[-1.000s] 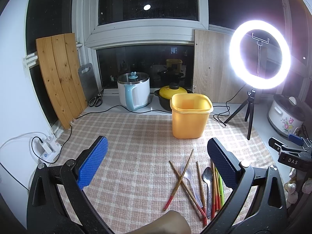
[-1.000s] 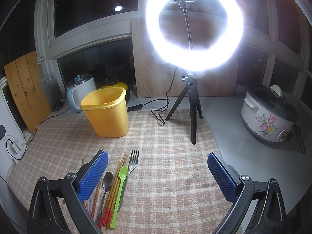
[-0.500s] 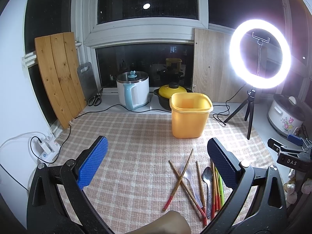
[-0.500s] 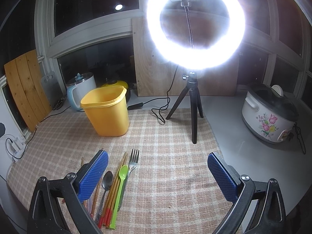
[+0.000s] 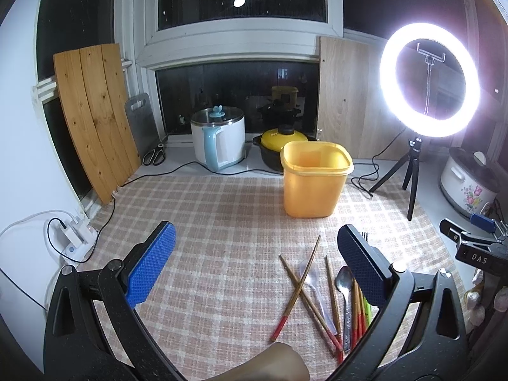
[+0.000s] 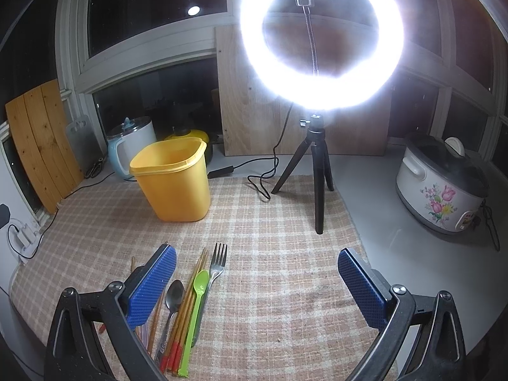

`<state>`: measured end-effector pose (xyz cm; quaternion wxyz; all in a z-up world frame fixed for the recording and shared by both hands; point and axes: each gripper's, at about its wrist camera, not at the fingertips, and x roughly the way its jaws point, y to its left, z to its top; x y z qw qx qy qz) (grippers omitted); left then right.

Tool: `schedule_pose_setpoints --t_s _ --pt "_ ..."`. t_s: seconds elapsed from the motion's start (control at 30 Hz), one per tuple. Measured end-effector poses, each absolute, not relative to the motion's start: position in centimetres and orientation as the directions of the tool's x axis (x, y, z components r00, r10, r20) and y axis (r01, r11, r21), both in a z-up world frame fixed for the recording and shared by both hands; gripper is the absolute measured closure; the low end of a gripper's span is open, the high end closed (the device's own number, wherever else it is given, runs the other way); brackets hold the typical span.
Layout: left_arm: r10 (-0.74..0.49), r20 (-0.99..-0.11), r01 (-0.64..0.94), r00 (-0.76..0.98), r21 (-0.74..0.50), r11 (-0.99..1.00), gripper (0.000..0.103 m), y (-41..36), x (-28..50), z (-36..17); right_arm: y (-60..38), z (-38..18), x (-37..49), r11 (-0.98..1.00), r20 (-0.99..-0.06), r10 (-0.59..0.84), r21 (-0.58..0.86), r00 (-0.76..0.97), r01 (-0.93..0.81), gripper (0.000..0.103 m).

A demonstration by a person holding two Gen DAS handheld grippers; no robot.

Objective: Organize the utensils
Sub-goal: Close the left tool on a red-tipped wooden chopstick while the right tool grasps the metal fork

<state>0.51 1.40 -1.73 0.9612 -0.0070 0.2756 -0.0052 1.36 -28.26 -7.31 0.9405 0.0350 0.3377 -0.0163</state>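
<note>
A yellow plastic bin stands upright on the checked mat; it also shows in the right wrist view. Loose utensils lie in front of it: red-tipped chopsticks, a clear plastic spoon, a metal spoon, a green plastic spoon and a metal fork. My left gripper is open and empty, left of the utensils. My right gripper is open and empty, its left finger over the pile's left side.
A ring light on a tripod stands on the mat's right edge with its cable trailing. A white rice cooker sits right. A kettle, yellow-lidded pot, wooden boards and a power strip line the back and left.
Both grippers have barely shifted; the views move only slightly. Nothing was taken hold of or moved.
</note>
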Motion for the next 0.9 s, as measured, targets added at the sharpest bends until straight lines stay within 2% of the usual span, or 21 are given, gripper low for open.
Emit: schedule_pose_setpoints --t_s 0.2,0.27,0.43,0.6,0.77,0.87,0.9 --pt "-0.029 -0.573 0.021 0.819 -0.020 1.000 0.000 1.7 1.6 -3.7 -28.4 -8.4 2.5 0.999 -0.631 0.000 0.031 0.776 0.025 0.000" --pt "-0.062 -0.599 0.024 0.798 -0.071 0.997 0.000 1.7 1.8 -4.4 -28.4 -9.1 3.2 1.000 -0.648 0.019 0.026 0.762 -0.003 0.000" --pt "-0.084 -0.622 0.070 0.778 -0.047 0.996 0.000 1.6 2.4 -5.8 -28.3 -10.8 4.8 0.997 -0.701 0.077 0.042 0.709 -0.068 0.001" --pt "-0.123 -0.679 0.133 0.724 -0.038 0.990 0.002 2.0 3.1 -7.3 -28.4 -12.6 6.3 0.990 -0.744 0.138 0.089 0.653 -0.108 0.010" --pt "-0.209 -0.721 0.208 0.661 -0.091 0.974 0.036 1.3 4.3 -9.1 -28.8 -14.7 7.8 0.971 -0.772 0.239 0.183 0.589 -0.154 0.024" --pt "-0.264 -0.749 0.255 0.607 -0.131 0.958 0.052 0.7 5.5 -10.3 -28.8 -16.0 9.0 0.958 -0.783 0.288 0.228 0.551 -0.176 0.031" --pt "-0.283 -0.755 0.265 0.591 -0.149 0.953 0.055 0.5 5.8 -10.6 -28.9 -16.4 9.4 0.954 -0.789 0.299 0.242 0.537 -0.175 0.032"
